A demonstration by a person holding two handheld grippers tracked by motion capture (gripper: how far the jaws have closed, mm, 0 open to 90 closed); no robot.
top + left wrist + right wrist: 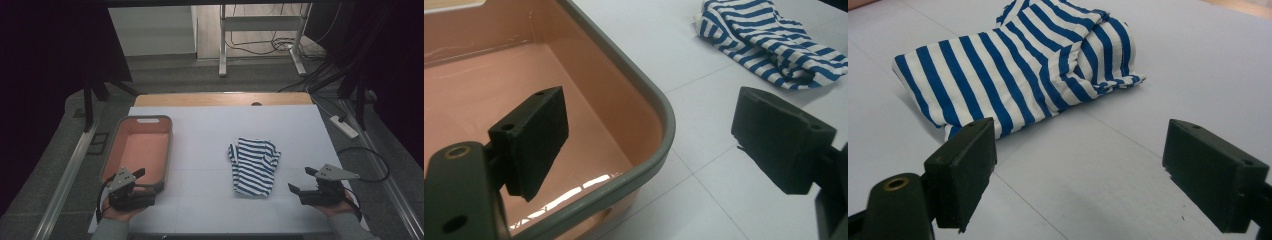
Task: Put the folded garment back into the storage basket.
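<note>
You are holding your right gripper (309, 183) near the blue-and-white striped cloth garment (253, 166), which is lying bunched on the white table top (200, 150), a little ahead and to the left of that gripper. The garment's long side is running from near you to far from you. Your right hand is the closer one. Its jaws are standing wide apart, holding nothing and touching nothing. Your left gripper (145, 186) is hovering over the near corner of the pink plastic bin with the grey rim (168, 145), jaws also wide apart and holding nothing.
</note>
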